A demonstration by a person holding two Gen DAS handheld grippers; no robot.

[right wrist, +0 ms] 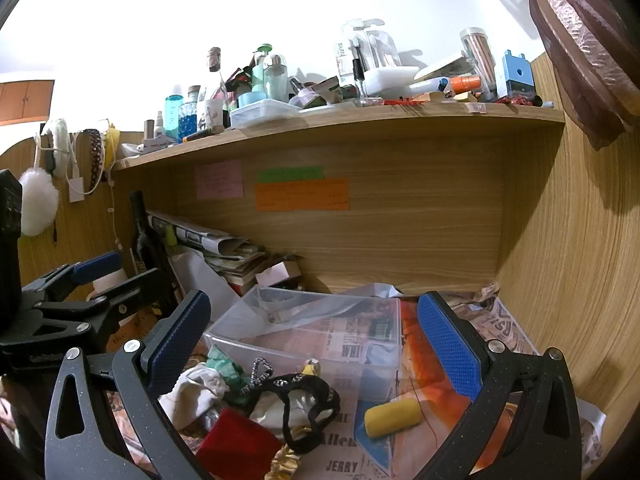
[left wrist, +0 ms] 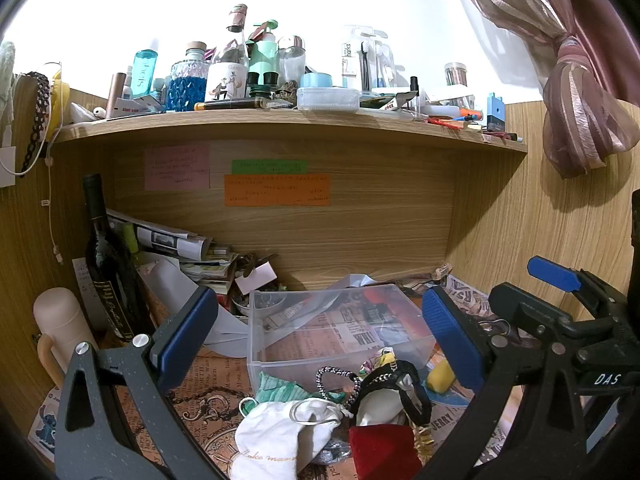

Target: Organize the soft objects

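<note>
soft pile: white pouch, red cloth, green cloth, black band heaped on newsprint desk, touching front wall of clear bin | yellow sponge on desk just right of pile, near bin corner | left gripper jaws apart, nothing held, above pile | right gripper jaws apart, nothing held | shelf above, cluttered with bottles

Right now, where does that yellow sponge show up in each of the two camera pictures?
Left wrist view: the yellow sponge sits lower right, partly hidden behind the gripper's right finger, just right of the clear plastic bin.
Right wrist view: yellow sponge lies in plain sight, low and centre-right, in front of the bin.
Shared landmark: the orange note on the back panel.
</note>
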